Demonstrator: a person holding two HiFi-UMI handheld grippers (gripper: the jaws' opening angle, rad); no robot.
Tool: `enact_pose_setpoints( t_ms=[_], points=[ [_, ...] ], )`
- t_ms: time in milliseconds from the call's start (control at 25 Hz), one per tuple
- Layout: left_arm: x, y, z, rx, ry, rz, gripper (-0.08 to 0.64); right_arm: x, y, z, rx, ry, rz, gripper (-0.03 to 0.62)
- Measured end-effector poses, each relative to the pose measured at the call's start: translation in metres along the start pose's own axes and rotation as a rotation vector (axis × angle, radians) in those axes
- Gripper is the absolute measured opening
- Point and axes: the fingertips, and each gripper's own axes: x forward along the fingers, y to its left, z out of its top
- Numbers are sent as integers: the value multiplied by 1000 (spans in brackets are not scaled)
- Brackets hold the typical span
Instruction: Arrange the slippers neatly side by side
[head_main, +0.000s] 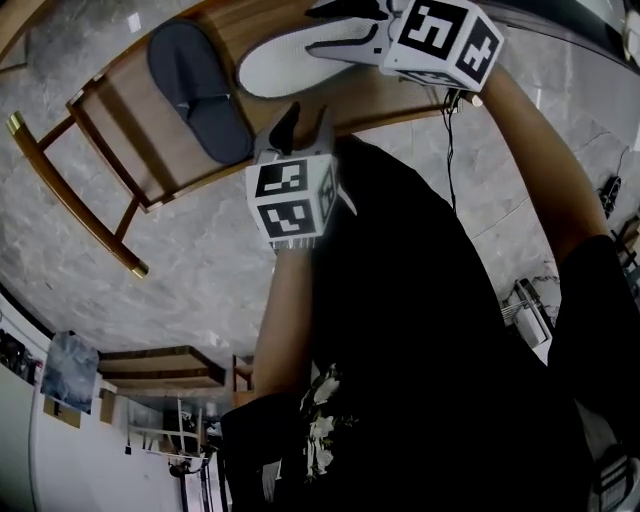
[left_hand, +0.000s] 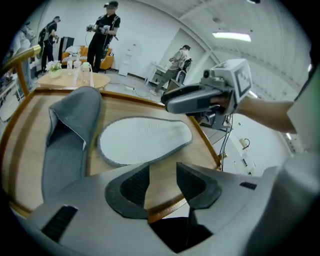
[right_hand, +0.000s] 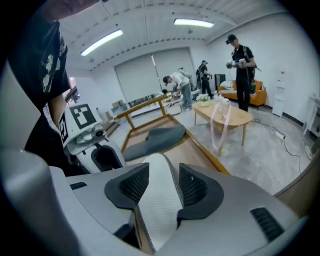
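Wooden rack (head_main: 128, 118) fills the head view's top, 11 to 1 o'clock. Grey slipper (head_main: 195, 85) lies on it, strap up. At its 3 o'clock, just beside, a second slipper (head_main: 295, 62) lies overturned, white sole up. Right gripper (right_hand: 164, 172): released, jaws straddling that sole's end. Left gripper (left_hand: 162, 172): released, empty, over the rack's edge.

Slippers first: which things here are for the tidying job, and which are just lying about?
For the job: dark grey slipper, white-soled slipper, left hand-held gripper, right hand-held gripper, wooden bench under the slippers.

Just lying about: round table, wooden shelf.
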Motion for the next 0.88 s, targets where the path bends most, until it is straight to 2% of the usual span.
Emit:
enact_pose_setpoints(
  t_ms=[120,360,720,880],
  points=[
    [8,-1,-3,-23,5,-11,163,8,-10,-11,-17,80,30,164],
    [18,7,-4,-94,13,-18,163,25,-5,-17,1,137,76,146],
    [25,17,-7,-85,35,-17,161,53,-1,-30,18,248,169,110],
    [22,18,-11,-106,56,-25,152,54,-1,-33,36,275,174,88]
  ],
)
